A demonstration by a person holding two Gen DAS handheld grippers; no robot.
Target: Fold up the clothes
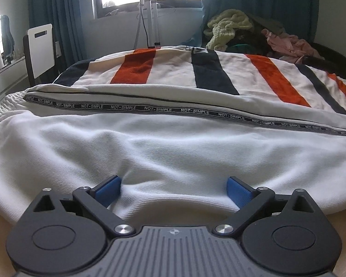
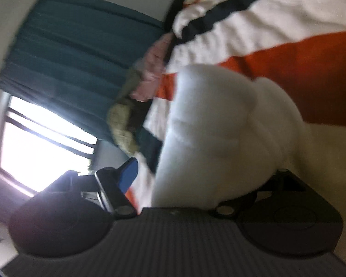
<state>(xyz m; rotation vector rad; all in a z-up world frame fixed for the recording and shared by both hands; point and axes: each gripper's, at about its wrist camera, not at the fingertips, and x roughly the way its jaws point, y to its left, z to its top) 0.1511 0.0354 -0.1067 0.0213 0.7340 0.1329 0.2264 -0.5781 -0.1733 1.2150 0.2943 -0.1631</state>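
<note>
White ribbed cloth, a garment (image 1: 173, 147) with a black "NOT-SIMPLE" tape (image 1: 173, 110) along its seam, lies spread across the near edge of the bed (image 1: 2, 110). It sits on a striped blanket (image 1: 163, 69) of white, orange and navy. The left claw (image 1: 173, 188) rests at the garment's near hem, spread wide, with a ridge of fabric rising between its blue pads (image 1: 109, 188) but not pinched.

The right wrist view is tilted and blurred. There the right claw (image 2: 196, 173) has a bunch of the same white garment (image 2: 219, 127) bulging up between its fingers; one blue pad (image 2: 128, 173) shows at the left, clear of the cloth, and the other is hidden by it, so I cannot tell whether it grips.

At the bed's far right corner lies a pile of clothes (image 1: 253, 34), yellow, pink and dark, beside teal curtains (image 1: 253, 0).
</note>
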